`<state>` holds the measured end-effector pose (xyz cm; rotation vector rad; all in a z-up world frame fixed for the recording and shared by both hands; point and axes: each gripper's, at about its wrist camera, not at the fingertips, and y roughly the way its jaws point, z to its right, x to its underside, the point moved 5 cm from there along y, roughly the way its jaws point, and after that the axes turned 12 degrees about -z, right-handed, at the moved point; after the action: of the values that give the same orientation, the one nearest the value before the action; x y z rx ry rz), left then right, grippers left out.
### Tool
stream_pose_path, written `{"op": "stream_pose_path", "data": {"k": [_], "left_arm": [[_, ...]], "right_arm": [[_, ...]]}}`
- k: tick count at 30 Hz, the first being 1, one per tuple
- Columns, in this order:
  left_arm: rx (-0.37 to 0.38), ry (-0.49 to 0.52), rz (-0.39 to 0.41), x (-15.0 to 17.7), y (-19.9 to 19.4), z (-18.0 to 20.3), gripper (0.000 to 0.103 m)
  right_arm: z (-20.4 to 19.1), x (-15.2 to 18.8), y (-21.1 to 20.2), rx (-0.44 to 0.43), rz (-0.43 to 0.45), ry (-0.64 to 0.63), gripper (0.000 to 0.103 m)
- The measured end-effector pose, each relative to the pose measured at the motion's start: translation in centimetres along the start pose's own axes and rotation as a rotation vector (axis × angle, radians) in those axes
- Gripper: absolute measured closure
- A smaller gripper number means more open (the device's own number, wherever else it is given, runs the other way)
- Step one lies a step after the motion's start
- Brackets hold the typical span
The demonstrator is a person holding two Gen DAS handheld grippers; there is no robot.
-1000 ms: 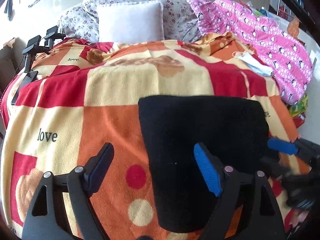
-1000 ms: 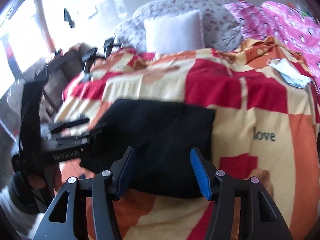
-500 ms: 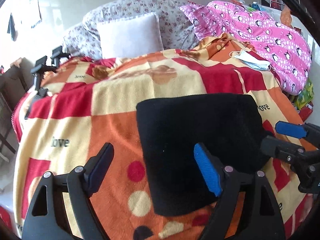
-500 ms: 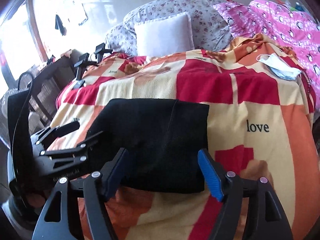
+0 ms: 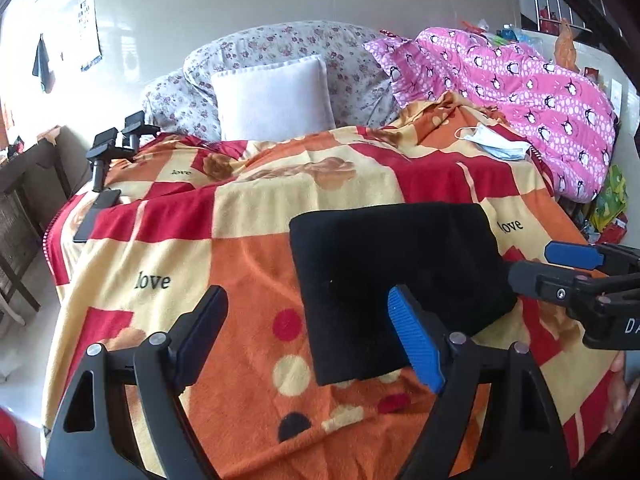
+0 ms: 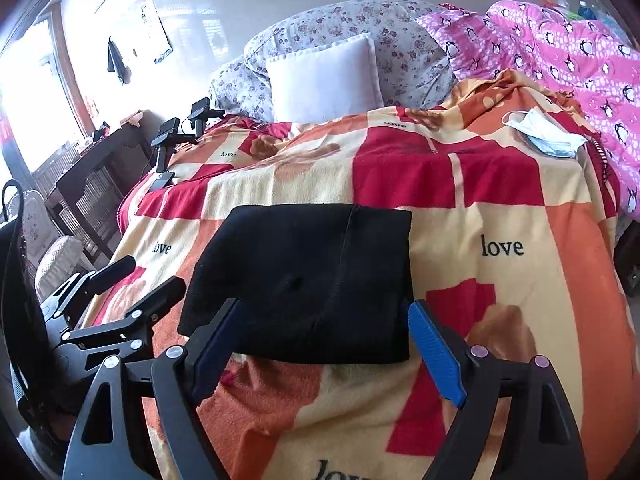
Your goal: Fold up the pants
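Above folded pants (image 5: 396, 284), both claws gape empty.

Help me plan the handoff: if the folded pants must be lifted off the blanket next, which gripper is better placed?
Probably the right gripper: its open fingers straddle the near edge of the black pants. The left gripper is open too, but mostly over the blanket beside them.

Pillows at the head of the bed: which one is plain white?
The small square pillow in front; the big pillow behind it has a floral print.
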<state>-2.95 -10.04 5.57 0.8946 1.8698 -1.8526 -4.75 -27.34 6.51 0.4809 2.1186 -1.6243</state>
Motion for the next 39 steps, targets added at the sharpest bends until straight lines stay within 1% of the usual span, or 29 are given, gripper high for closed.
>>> {"op": "stream_pose_path", "data": {"k": [7,10,14,29,39], "left_arm": [[-0.002,0.014,0.013,0.6,-0.7,0.4,0.020],[-0.031,0.017,0.006,0.7,-0.8,0.4,0.020],[-0.008,0.007,-0.005,0.8,-0.6,0.4,0.020],[0.025,-0.005,-0.019,0.8,-0.3,0.7,0.020],[0.025,-0.005,-0.020,0.7,-0.2,0.7,0.020]], "right_arm": [[-0.6,0.4,-0.3,0.000,-0.003,-0.010,0.018],[-0.7,0.4,-0.2,0.001,-0.002,-0.008,0.018],[-0.6,0.6,0.1,0.006,-0.011,-0.004,0.018],[-0.2,0.8,0.8,0.019,-0.023,0.002,0.018],[-0.5,0.8,0.9,0.014,-0.031,-0.012,0.018]]}}
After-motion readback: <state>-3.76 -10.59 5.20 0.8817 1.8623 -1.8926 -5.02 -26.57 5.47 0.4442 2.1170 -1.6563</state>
